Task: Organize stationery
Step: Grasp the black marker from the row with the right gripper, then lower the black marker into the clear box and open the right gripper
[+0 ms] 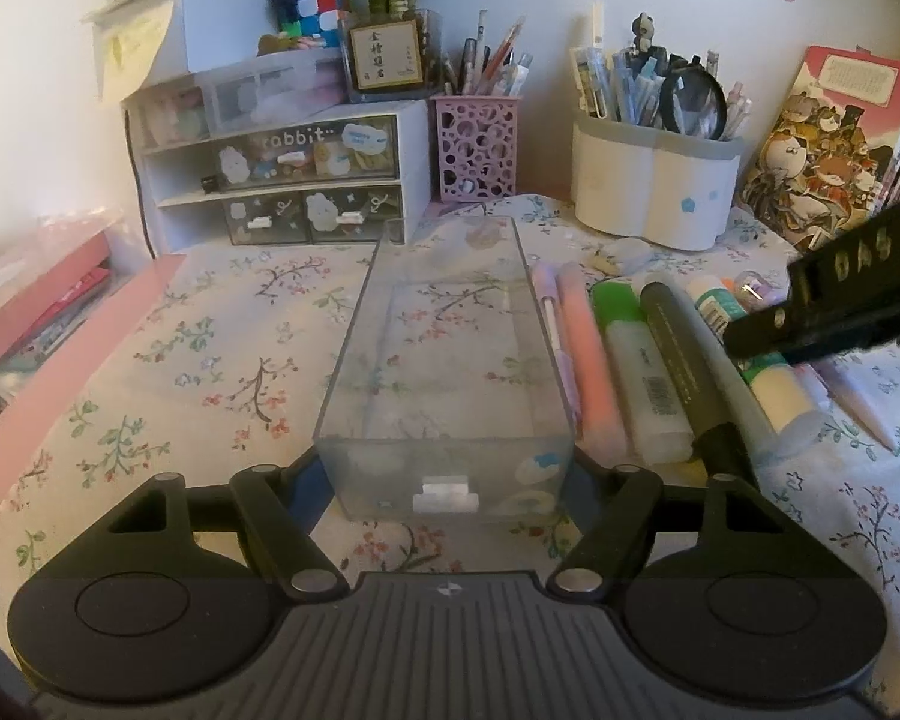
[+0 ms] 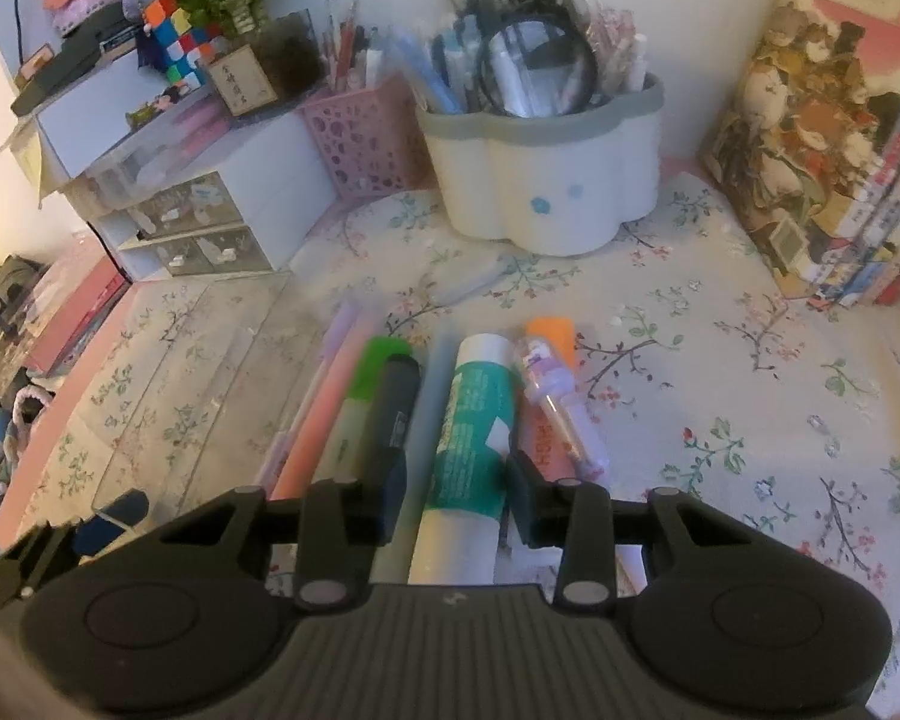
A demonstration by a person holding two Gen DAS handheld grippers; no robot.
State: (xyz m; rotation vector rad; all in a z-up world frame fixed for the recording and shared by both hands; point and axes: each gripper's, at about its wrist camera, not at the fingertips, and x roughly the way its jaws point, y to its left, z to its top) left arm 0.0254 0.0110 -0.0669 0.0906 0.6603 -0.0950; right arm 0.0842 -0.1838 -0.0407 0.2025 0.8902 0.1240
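A clear plastic drawer lies empty on the flowered cloth in the left wrist view. My left gripper is shut on its near end, one finger on each side wall. To its right lie a lilac pen, a pink highlighter, a green-capped highlighter, a black marker and a glue stick. In the right wrist view my right gripper is down over that row, its pads shut on the green-and-white glue stick. A grey-blue pen lies tight against the tube.
A white drawer unit, a pink perforated pen cup and a white pot full of pens line the back wall. Books stand at the right. An orange-capped tube and a lilac clear pen lie right of the glue stick.
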